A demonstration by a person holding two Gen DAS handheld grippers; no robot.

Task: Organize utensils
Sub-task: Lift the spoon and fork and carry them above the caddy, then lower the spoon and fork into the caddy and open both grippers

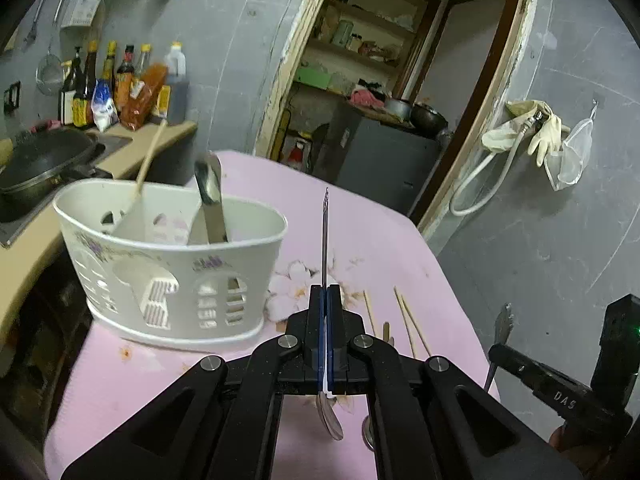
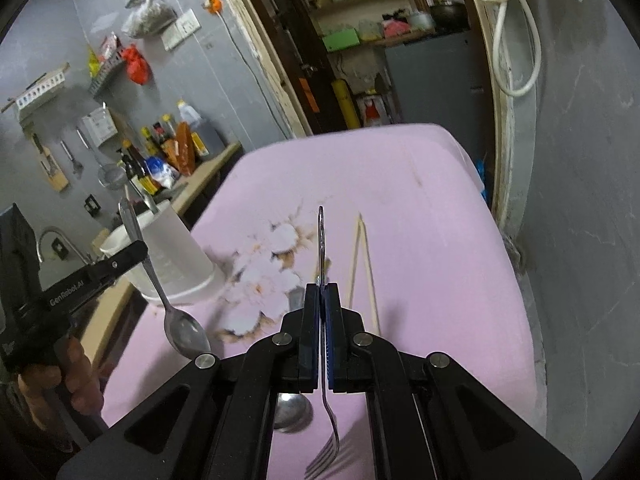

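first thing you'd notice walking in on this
Two utensils are held up above the pink table: the left hand-held gripper is shut on a spoon, bowl hanging down, and the right hand-held gripper is shut on a fork, tines toward the camera. To the left stands a white utensil caddy already holding a few utensils, and a pair of chopsticks lies on the table's floral print.

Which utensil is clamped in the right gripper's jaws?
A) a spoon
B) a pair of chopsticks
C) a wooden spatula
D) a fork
D: in the right wrist view the right gripper is shut on a fork, whose tines hang below the jaws, while the spoon is held by the left gripper.
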